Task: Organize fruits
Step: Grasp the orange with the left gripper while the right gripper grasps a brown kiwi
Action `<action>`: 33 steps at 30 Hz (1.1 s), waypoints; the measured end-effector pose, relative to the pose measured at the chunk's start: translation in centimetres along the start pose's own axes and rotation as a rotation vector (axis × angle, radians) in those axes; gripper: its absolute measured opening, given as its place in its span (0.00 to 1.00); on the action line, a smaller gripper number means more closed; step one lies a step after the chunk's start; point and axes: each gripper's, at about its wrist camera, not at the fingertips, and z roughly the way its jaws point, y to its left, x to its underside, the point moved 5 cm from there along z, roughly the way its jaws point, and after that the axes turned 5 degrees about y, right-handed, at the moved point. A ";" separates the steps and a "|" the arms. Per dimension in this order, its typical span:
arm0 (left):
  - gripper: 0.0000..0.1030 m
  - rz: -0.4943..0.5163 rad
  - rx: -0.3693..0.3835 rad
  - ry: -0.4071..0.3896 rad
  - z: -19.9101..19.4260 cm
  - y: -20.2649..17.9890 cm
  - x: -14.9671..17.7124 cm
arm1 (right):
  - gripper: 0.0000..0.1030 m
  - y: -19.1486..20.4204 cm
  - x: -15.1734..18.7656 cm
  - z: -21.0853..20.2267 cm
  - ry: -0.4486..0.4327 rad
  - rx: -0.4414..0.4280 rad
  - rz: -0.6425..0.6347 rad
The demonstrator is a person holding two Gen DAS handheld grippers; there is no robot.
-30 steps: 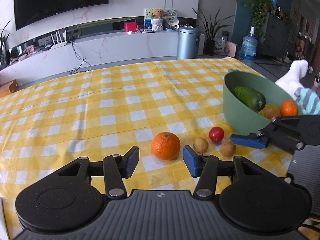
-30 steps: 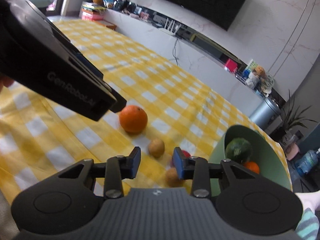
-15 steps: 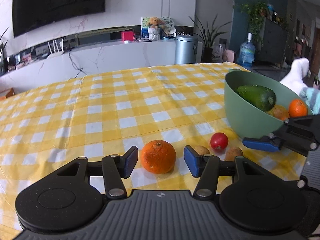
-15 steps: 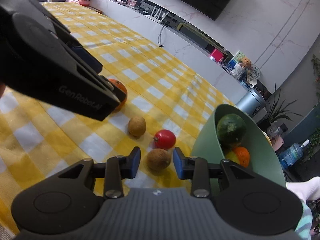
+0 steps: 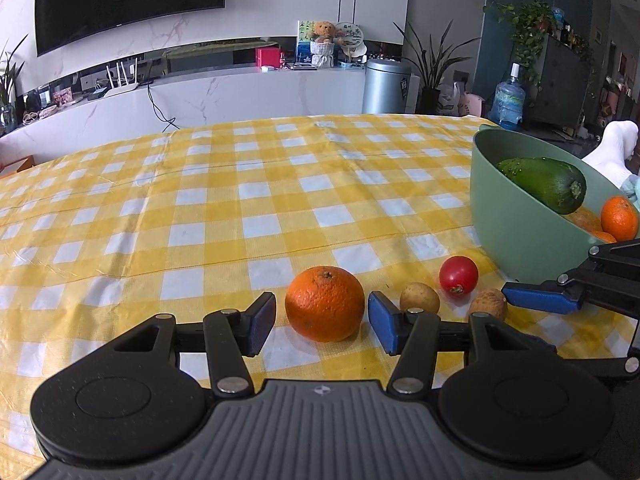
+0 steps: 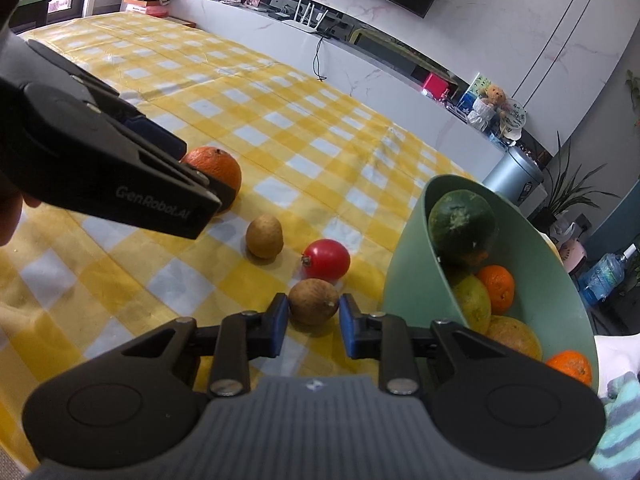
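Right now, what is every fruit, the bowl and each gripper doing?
left gripper: open, fingers either side of the orange, not squeezing.
right gripper: open, fingers either side of the nearer brown fruit.
orange: loose on the tablecloth.
nearer brown fruit: loose on the tablecloth.
other brown fruit: loose on the tablecloth.
red fruit: loose on the tablecloth.
green bowl: upright, already holding fruit.

orange (image 5: 325,303) left of tomato (image 5: 458,274), bowl (image 5: 508,216) right
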 end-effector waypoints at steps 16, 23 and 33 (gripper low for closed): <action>0.49 -0.015 0.014 0.005 -0.2 0.0 -0.1 | 0.23 -0.1 -0.2 -0.2 -0.007 -0.010 0.006; 0.48 -0.014 0.005 -0.011 -1.5 -0.3 -0.2 | 0.22 0.3 -0.9 -1.9 -0.055 -0.026 -0.006; 0.48 -0.028 -0.011 -0.042 -4.4 -1.2 -1.0 | 0.22 0.4 -1.8 -4.8 -0.153 -0.066 -0.013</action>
